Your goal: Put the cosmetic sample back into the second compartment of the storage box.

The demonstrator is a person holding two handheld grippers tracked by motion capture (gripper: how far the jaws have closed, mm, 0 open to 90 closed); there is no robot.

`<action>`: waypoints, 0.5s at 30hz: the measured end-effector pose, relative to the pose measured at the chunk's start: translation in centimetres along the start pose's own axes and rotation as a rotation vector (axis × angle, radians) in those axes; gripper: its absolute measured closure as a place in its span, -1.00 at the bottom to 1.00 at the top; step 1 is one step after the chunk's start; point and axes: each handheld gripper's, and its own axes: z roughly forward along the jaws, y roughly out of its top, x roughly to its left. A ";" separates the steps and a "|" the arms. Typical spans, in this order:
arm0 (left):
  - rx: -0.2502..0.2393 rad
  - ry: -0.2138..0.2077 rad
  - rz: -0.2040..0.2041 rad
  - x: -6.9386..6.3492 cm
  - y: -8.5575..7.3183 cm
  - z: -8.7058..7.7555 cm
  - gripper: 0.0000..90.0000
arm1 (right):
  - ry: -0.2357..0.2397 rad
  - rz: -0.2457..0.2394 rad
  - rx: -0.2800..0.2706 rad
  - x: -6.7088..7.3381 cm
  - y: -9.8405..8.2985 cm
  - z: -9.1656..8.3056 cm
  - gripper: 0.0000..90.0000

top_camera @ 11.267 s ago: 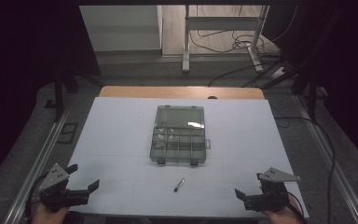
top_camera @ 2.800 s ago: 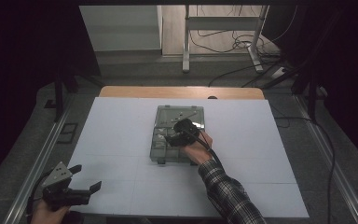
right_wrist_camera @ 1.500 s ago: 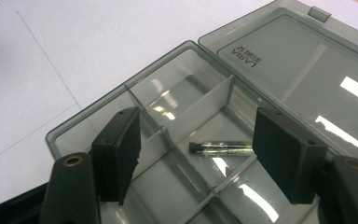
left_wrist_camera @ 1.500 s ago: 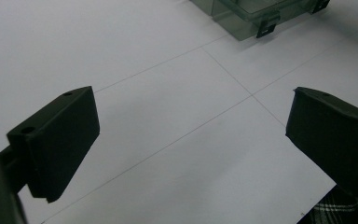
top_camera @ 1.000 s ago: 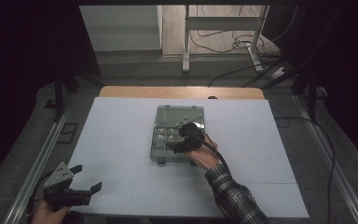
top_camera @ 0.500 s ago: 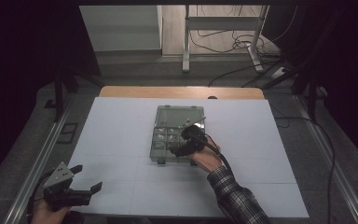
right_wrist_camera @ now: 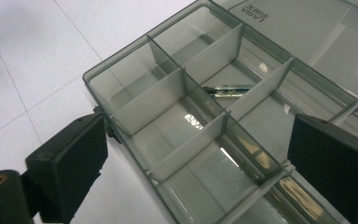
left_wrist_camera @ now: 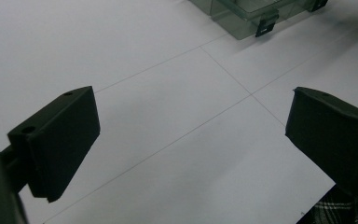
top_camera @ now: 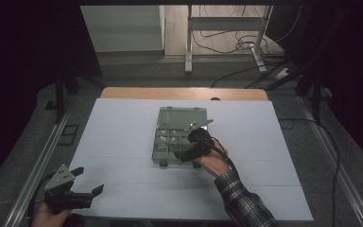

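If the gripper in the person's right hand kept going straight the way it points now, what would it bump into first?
Probably the clear plastic compartment box. The right gripper hangs over it with jaws apart, having just been opening, nothing between them. Straight ahead lie the thin grey dividers and, in a farther compartment, a small dark pin-like part. Depth is uncertain.

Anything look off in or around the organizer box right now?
Nothing stands out. The organizer box sits flat with its lid open, dividers straight, and the small pen-like item lies inside one compartment. The right gripper hovers open above it.
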 end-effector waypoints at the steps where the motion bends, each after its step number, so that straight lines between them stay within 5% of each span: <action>1: 0.000 0.000 0.000 0.0 0.0 0.0 -0.92 | -0.003 -0.002 -0.002 0.1 0.0 -0.1 -0.92; 5: 0.001 0.000 0.002 0.0 0.0 0.0 -0.92 | -0.044 -0.026 -0.009 0.5 0.0 -0.5 -0.97; 15: 0.003 0.001 0.002 0.0 0.0 0.0 -0.92 | -0.006 -0.004 -0.003 0.8 -0.5 -1.3 -1.00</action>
